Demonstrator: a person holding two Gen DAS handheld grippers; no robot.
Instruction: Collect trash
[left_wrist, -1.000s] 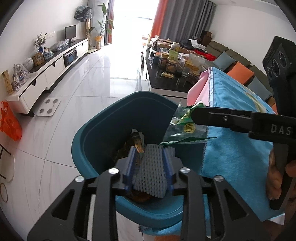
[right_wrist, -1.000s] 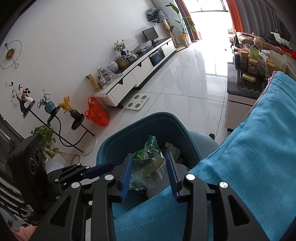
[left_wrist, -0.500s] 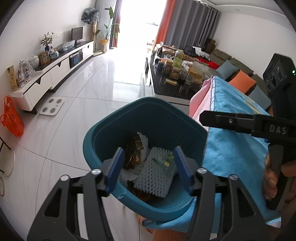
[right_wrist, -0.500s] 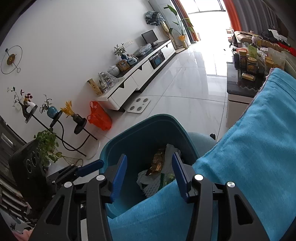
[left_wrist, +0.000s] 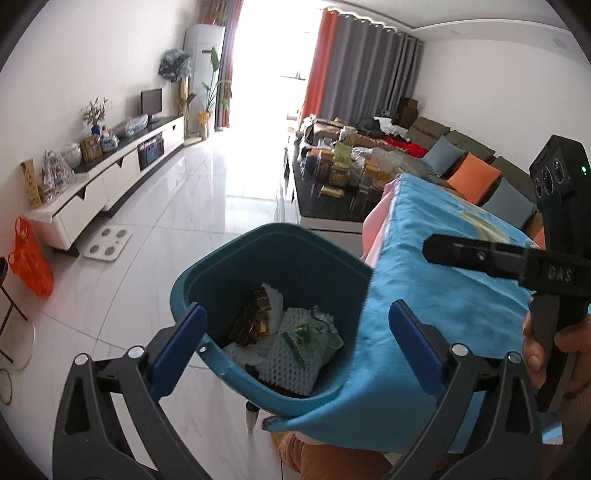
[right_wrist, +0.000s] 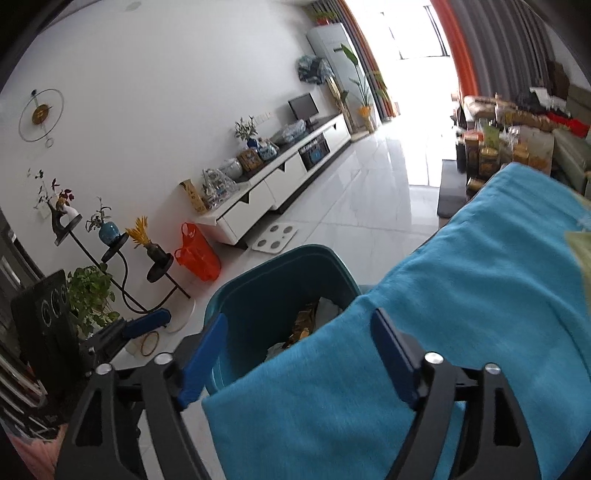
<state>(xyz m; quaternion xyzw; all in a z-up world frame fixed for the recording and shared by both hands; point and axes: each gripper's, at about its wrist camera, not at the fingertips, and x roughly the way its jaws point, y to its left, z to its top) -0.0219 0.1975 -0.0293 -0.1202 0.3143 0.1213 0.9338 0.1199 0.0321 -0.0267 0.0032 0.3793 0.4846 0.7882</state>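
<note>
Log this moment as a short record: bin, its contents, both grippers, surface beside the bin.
bin: teal trash bin, on the floor against the cloth's edge
contents: white foam net, green snack wrapper on top of it, gold-brown wrapper
left gripper: jaws opening, nothing between them
right gripper: jaws opening, nothing between them
surface: blue cloth, no trash visible on it

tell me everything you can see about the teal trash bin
The teal trash bin looks like smooth plastic with a rounded-square rim, open and lidless. It stands on the white tiled floor, against the blue cloth draped beside it. Inside lie a white foam net sleeve, a green wrapper, a gold-brown wrapper and white paper.
</note>
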